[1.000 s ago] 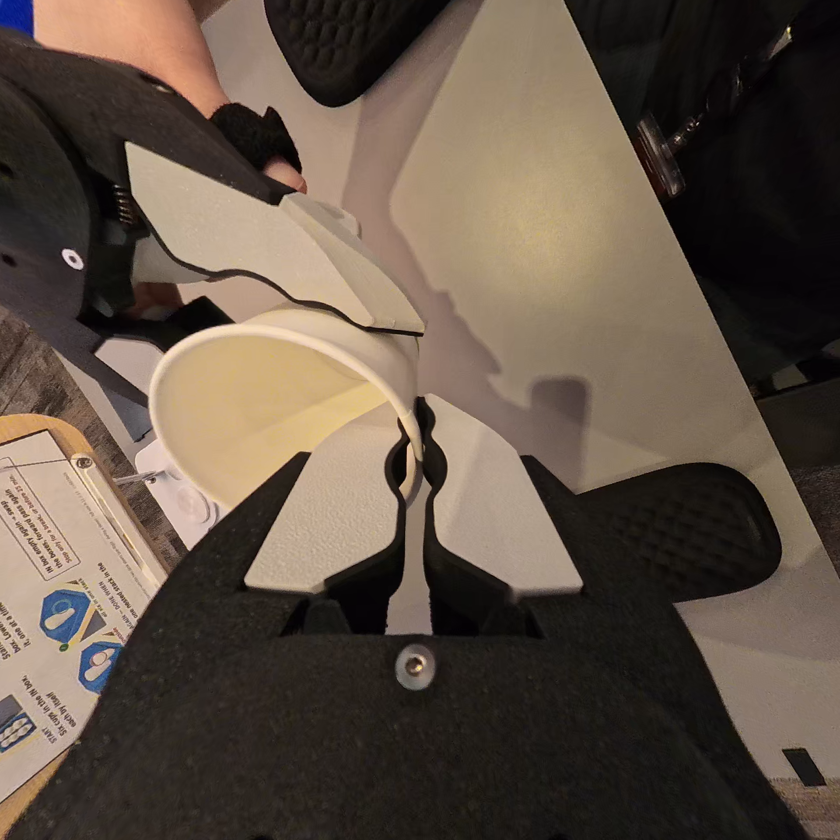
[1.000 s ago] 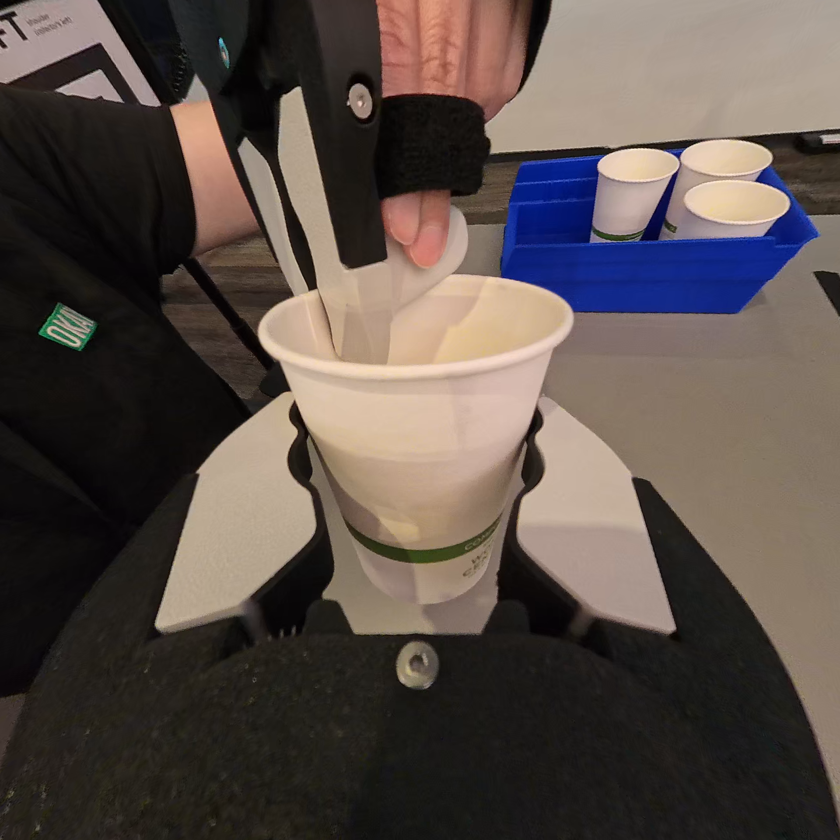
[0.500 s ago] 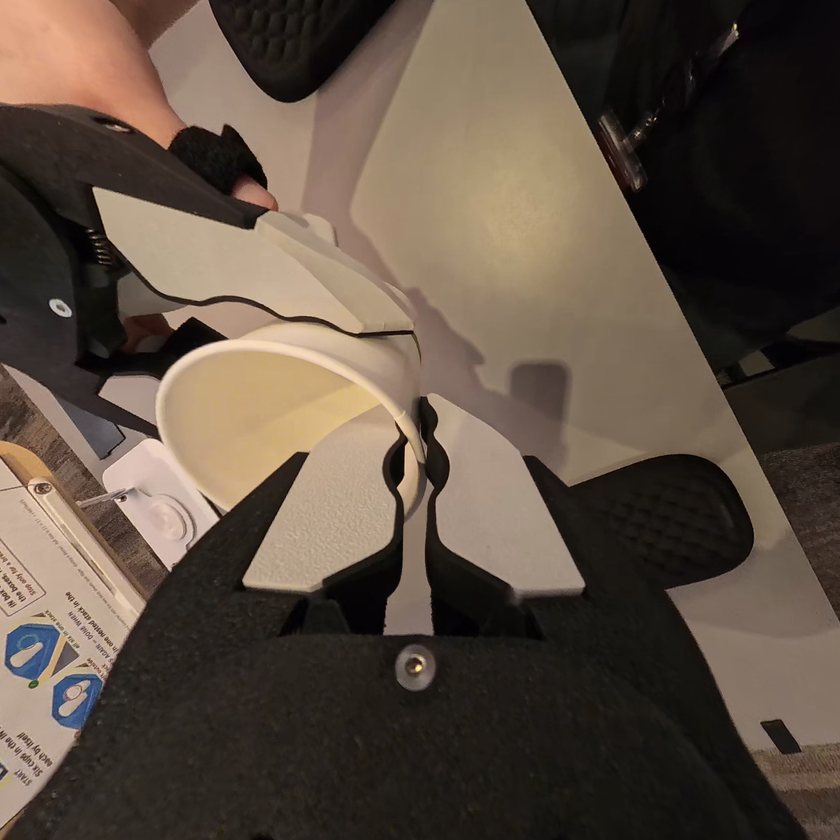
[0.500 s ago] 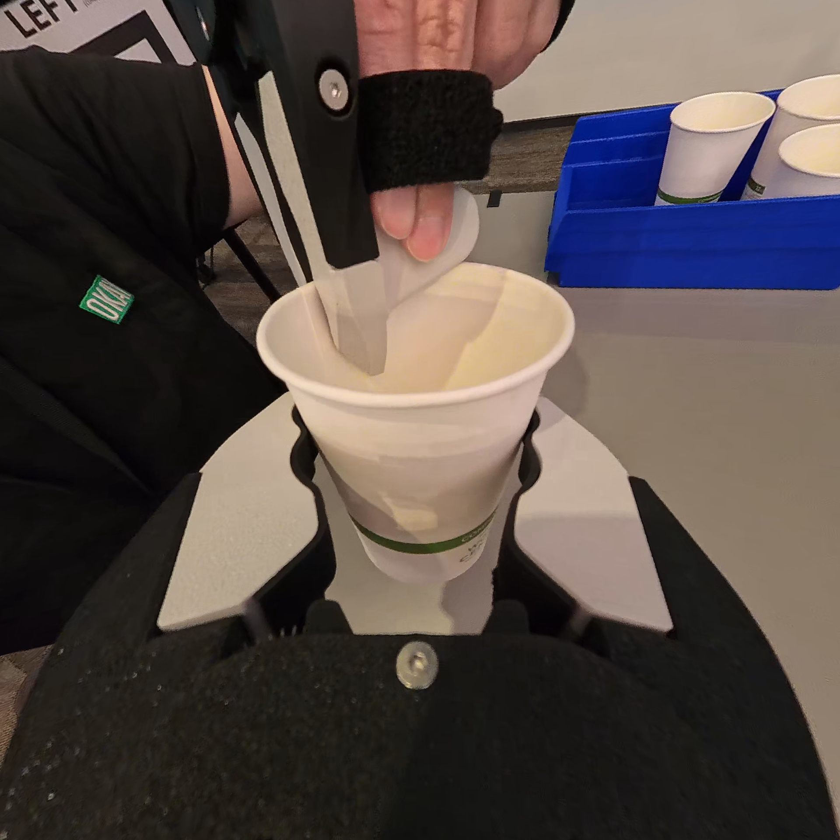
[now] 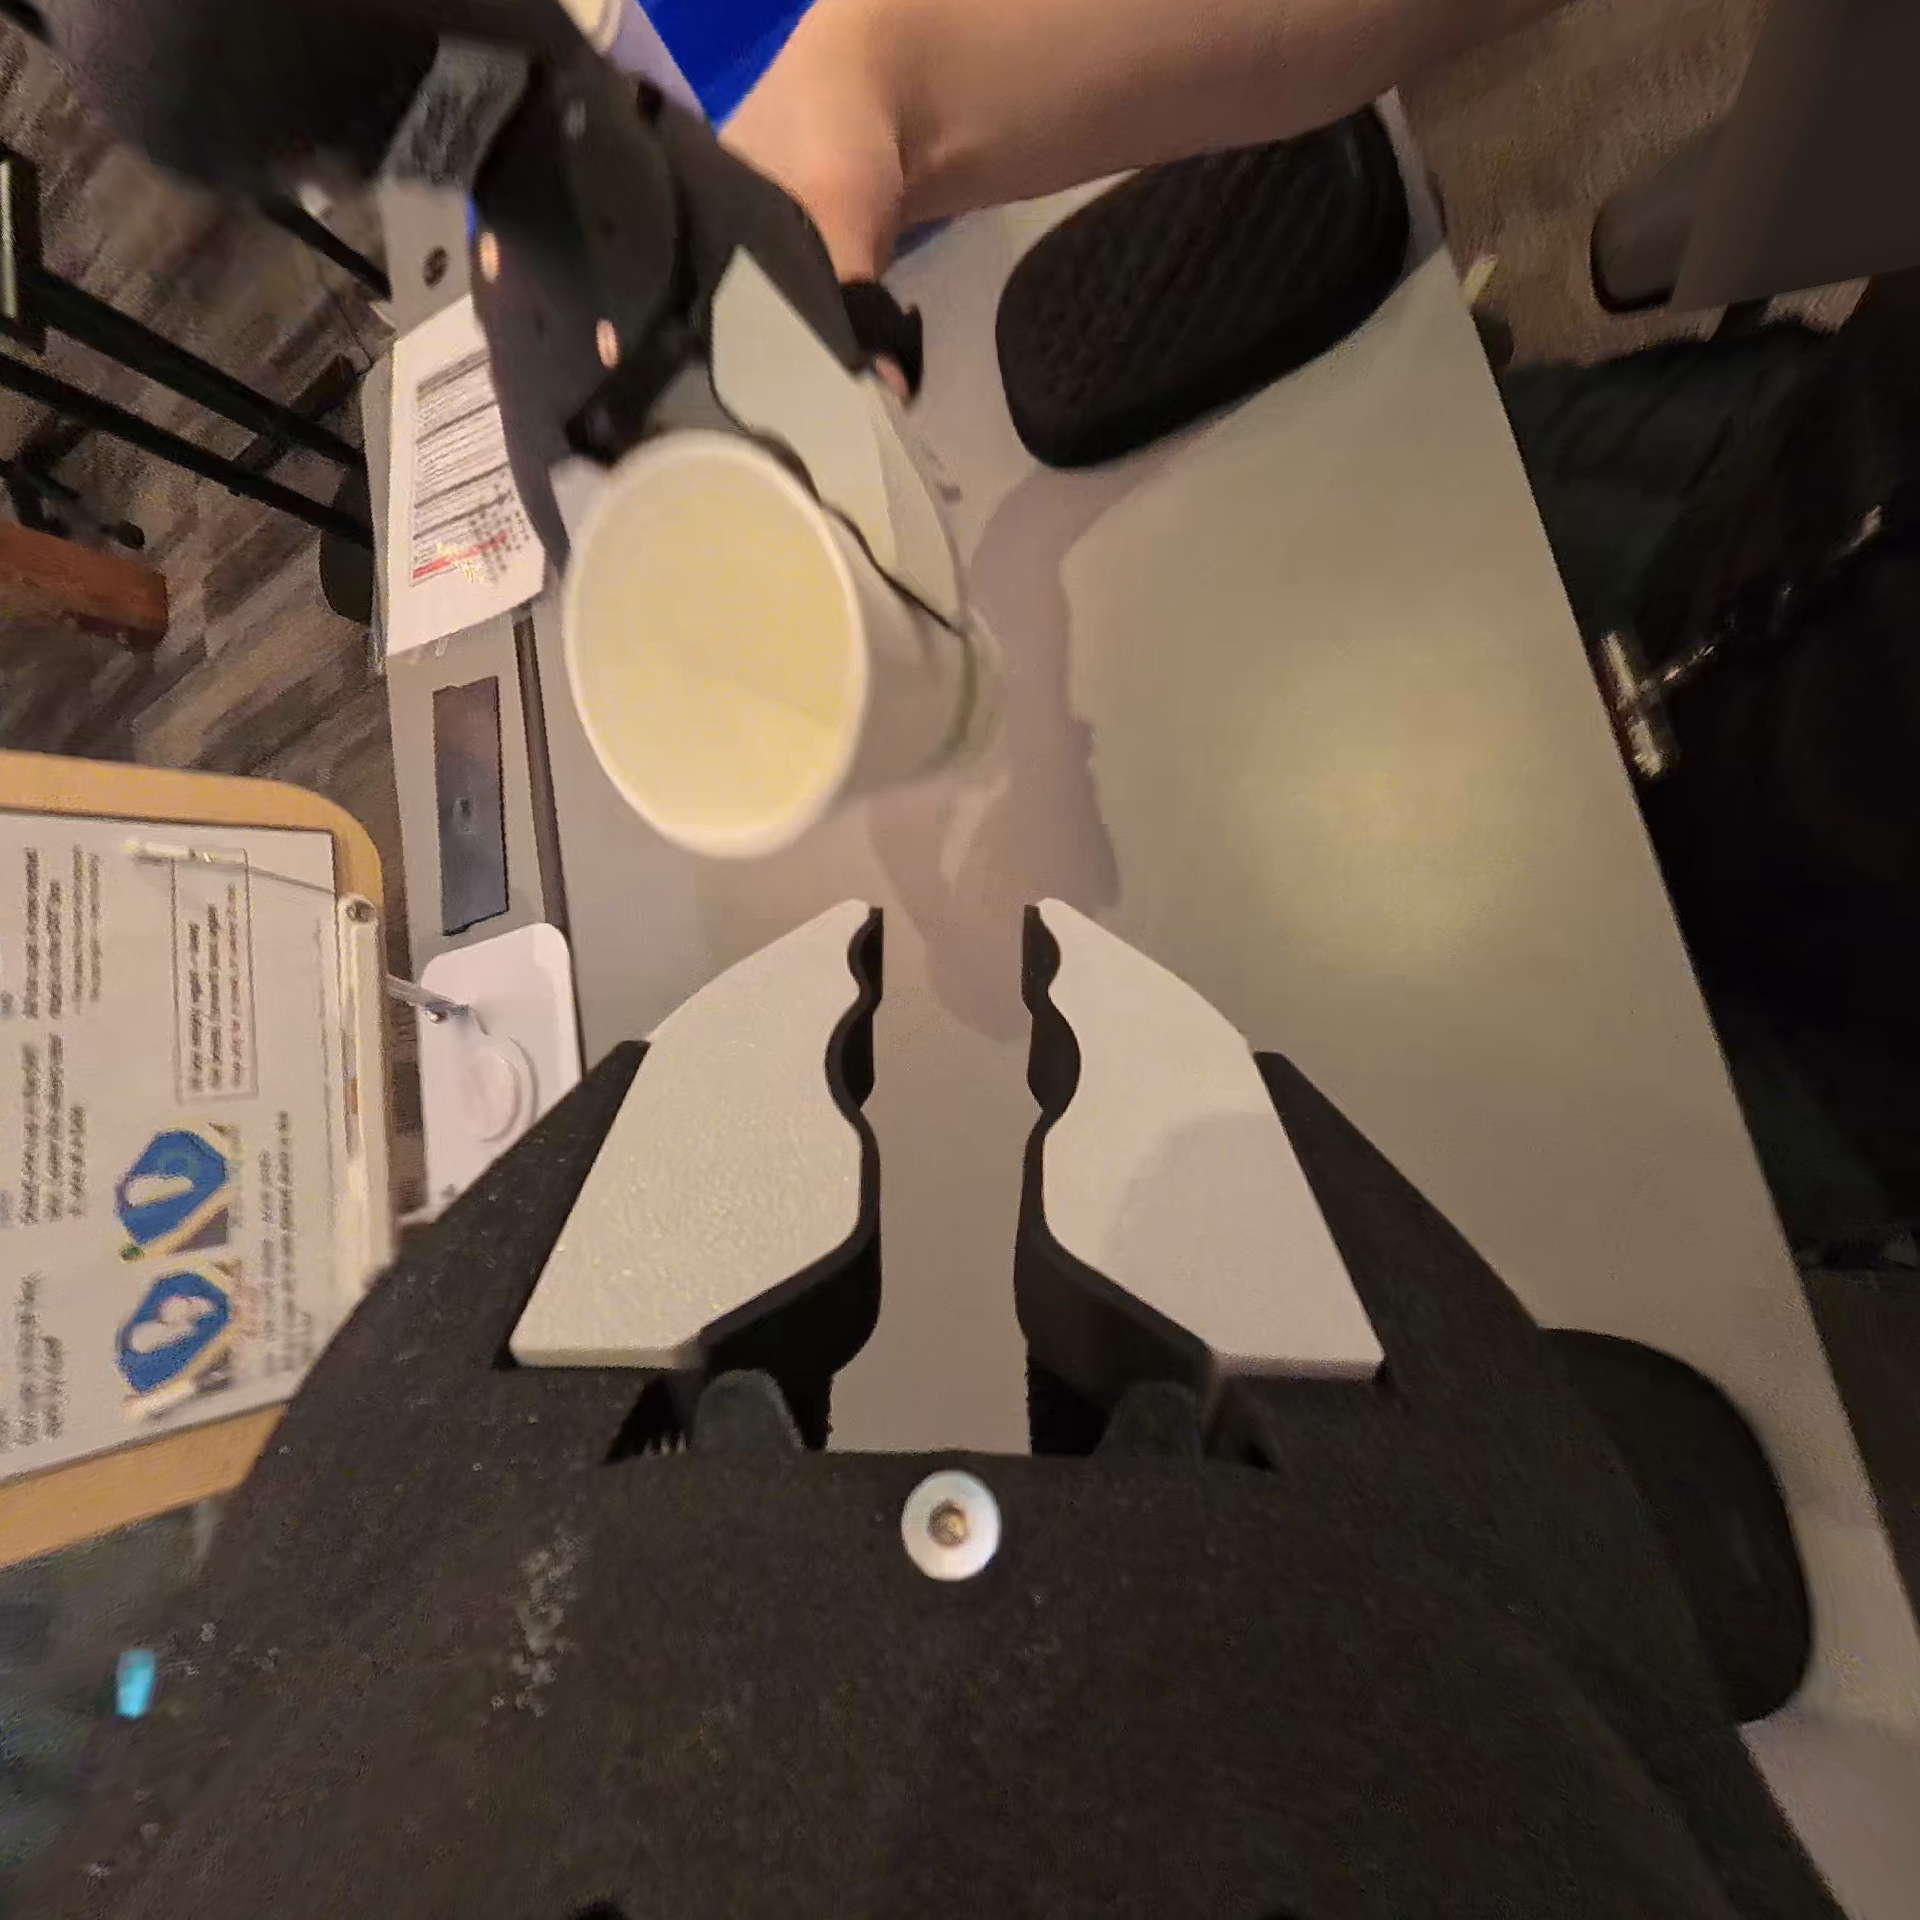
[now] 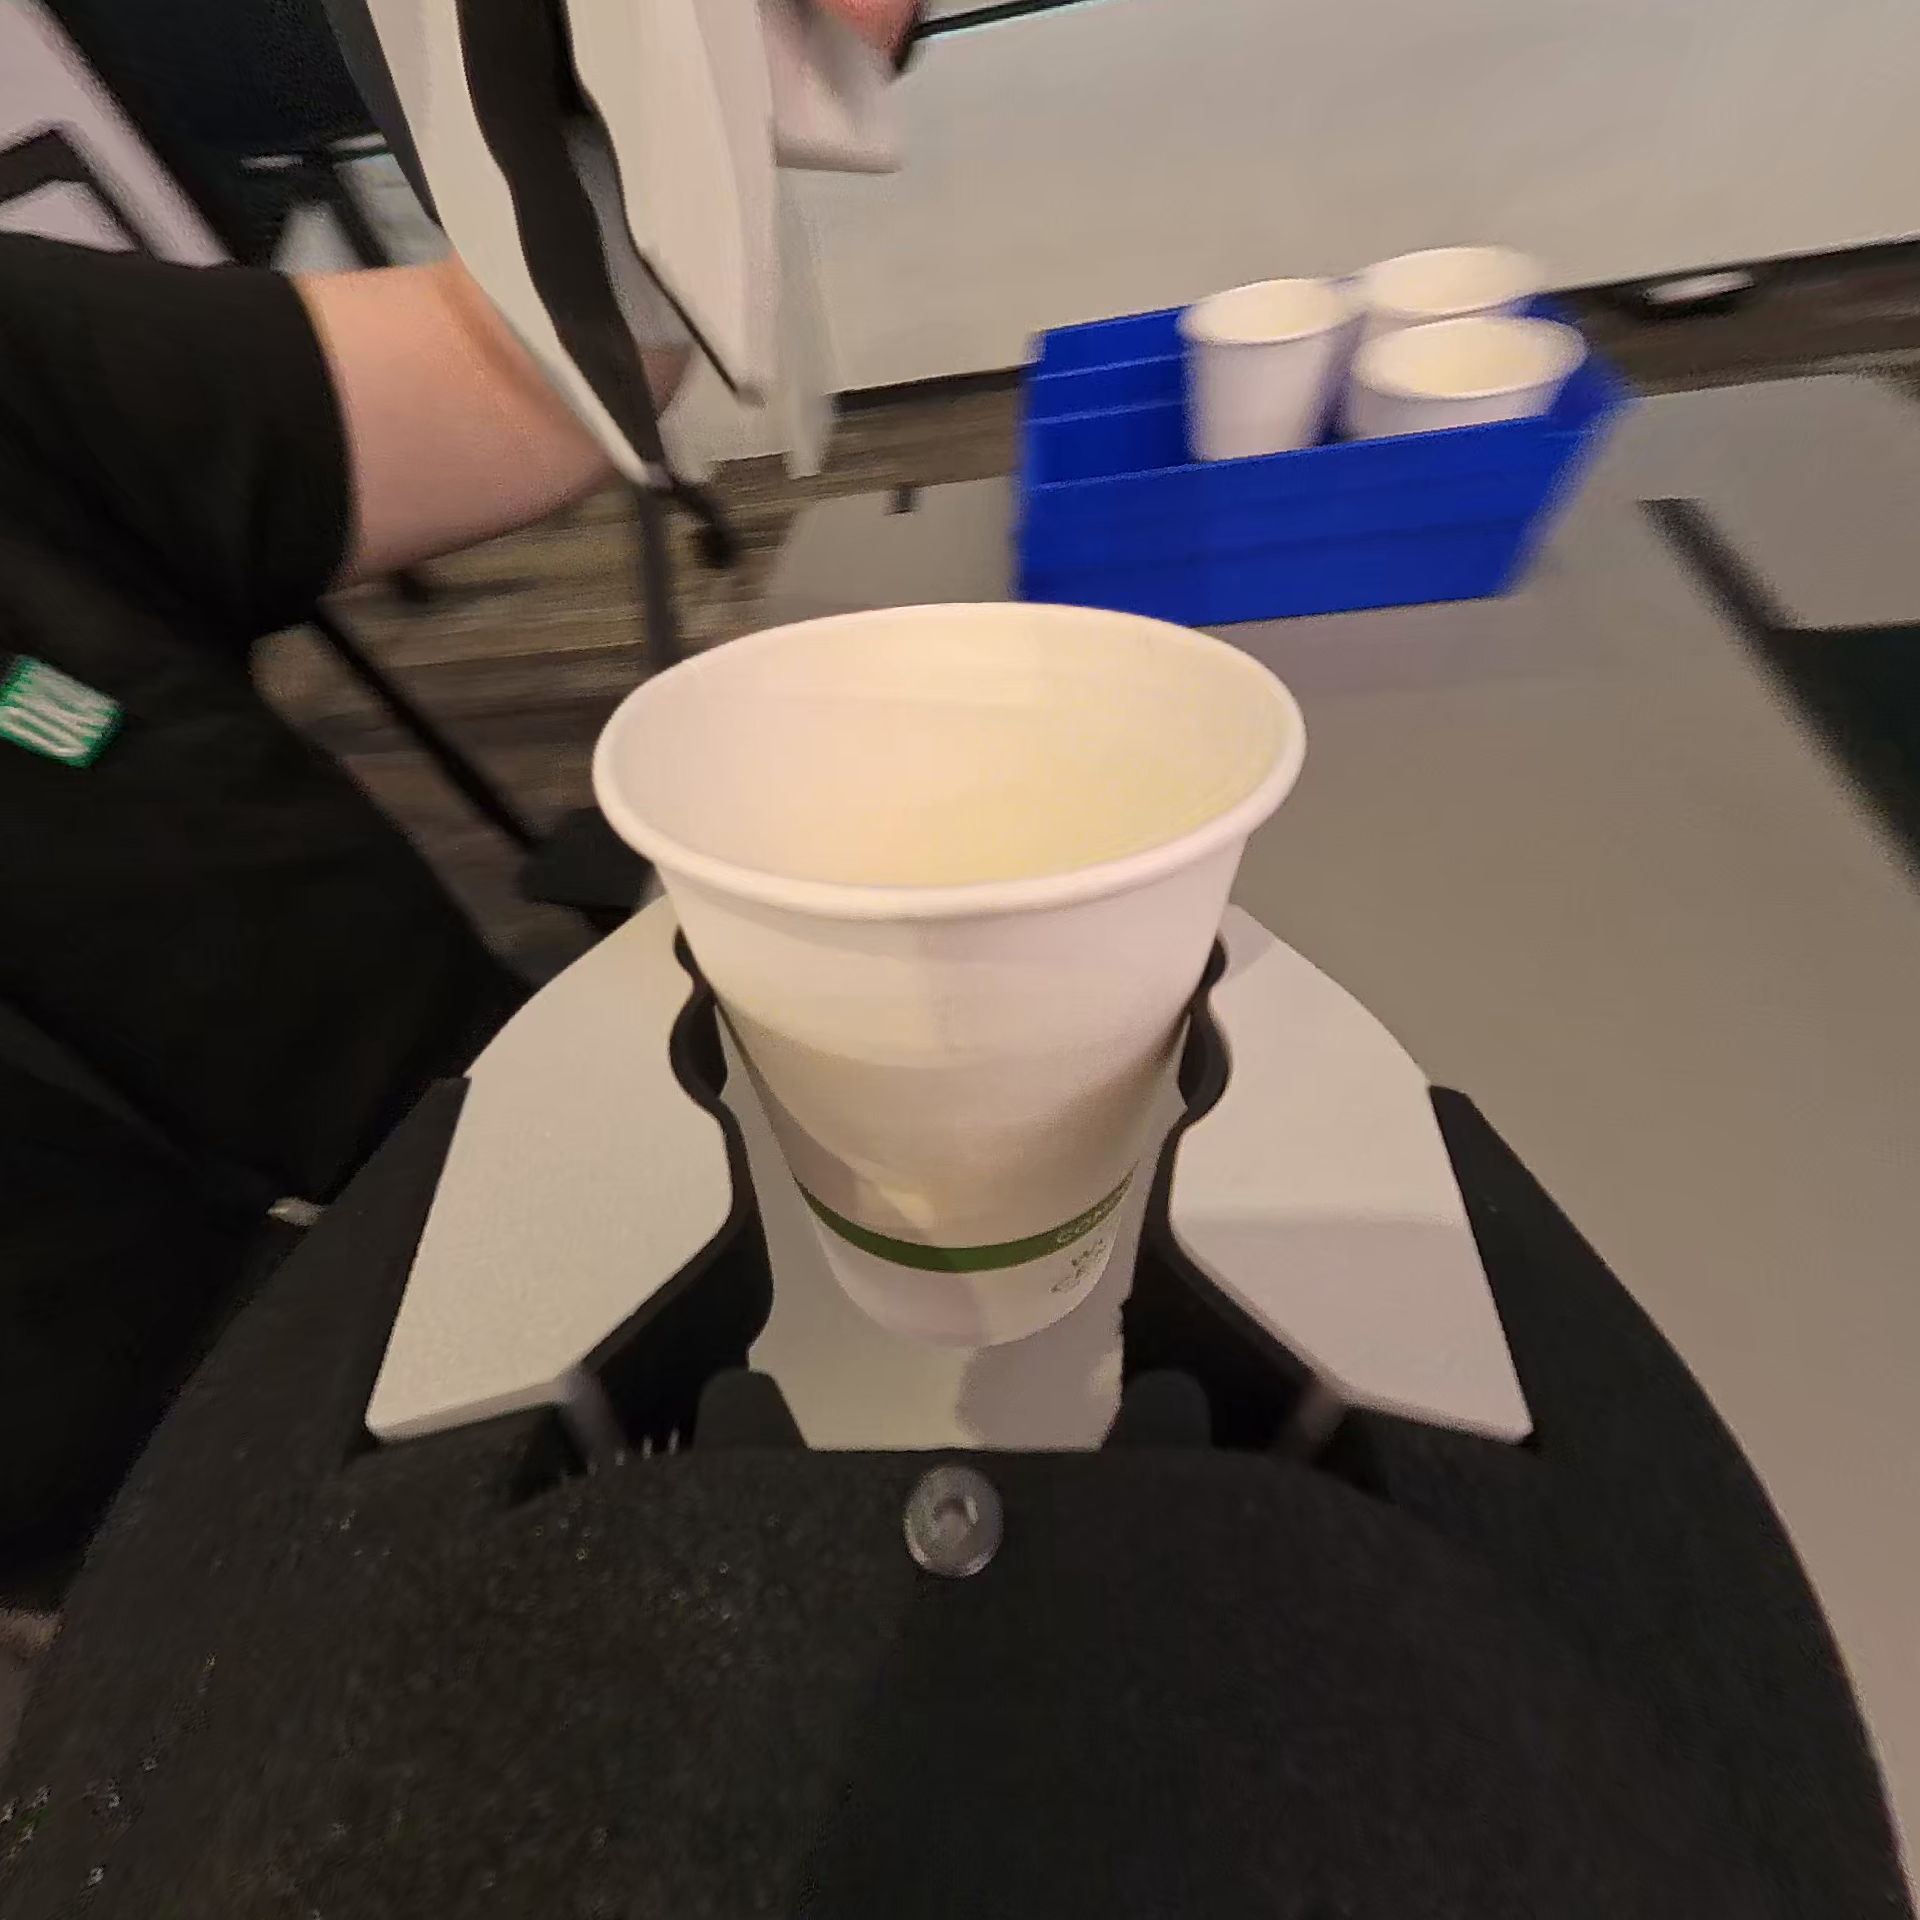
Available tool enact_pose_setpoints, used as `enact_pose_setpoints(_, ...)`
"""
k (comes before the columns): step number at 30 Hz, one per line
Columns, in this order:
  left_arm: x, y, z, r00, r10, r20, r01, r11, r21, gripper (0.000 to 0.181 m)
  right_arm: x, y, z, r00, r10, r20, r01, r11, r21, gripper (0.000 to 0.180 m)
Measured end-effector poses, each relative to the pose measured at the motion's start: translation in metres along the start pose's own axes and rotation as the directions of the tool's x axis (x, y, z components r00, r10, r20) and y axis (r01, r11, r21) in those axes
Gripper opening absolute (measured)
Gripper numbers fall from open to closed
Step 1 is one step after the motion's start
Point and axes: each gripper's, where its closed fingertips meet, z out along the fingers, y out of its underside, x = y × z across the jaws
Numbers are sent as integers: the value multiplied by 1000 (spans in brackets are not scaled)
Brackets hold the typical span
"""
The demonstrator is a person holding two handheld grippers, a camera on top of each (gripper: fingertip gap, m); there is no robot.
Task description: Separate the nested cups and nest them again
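Right now the right gripper [image 6: 951, 1049] is holding a white paper cup [image 6: 951, 935] by its lower wall, both fingers pressing against opposite sides just above the green band, with the cup lifted clear of the grey table [image 6: 1558, 935]. Seen from the right wrist view, the cup is standing roughly upright with its mouth facing up and slightly toward the camera; whether a second cup is sitting nested inside it I cannot tell, since only one rim is showing.

Meanwhile the left gripper [image 5: 951, 935] is hanging empty, its fingers parted by a moderate gap with only tabletop showing between them. In its own view the cup [image 5: 769, 644] is lying ahead and a little to the left of the fingertips, apart from them, with its open mouth turning toward the left gripper and its long axis running obliquely away, base pointing to the far right.

So the left gripper is the free one, and any next grasp is depending on it closing that gap to reach the rim facing it.

Farther back, three more cups [image 6: 1382, 353] are standing in a blue bin [image 6: 1299, 520]
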Motion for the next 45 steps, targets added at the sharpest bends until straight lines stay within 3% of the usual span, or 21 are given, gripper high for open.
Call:
enact_pose_setpoints(3,4,14,-18,995,-87,44,83,993,80,24,24,-8,-71,971,-12,-237,32,996,81,87)
enact_pose_setpoints(5,4,27,-27,984,-150,100,137,983,124,24,54,-12,-149,857,-7,-515,86,988,130,87)
enact_pose_setpoints(7,2,41,-35,960,-221,169,193,967,169,24,86,-4,-251,609,42,-792,135,979,156,87)
enact_pose_setpoints(9,0,53,-41,930,-289,226,245,948,204,24,103,24,-357,304,126,-944,145,973,177,87)
enact_pose_setpoints(11,1,62,-43,909,-334,250,279,932,230,24,106,62,-427,128,217,-968,117,966,232,87)
enact_pose_setpoints(13,3,66,-44,898,-349,266,291,927,236,24,106,98,-464,42,298,-954,97,949,300,87)
enact_pose_setpoints(16,5,66,-44,897,-347,275,291,930,224,23,111,135,-477,18,374,-927,67,925,374,87)
enact_pose_setpoints(24,13,58,-42,909,-304,284,264,949,170,23,125,181,-470,-48,350,-936,8,937,350,88)
enact_pose_setpoints(45,24,57,-32,927,-261,268,246,965,88,23,121,235,-453,-98,283,-954,-289,909,299,91)
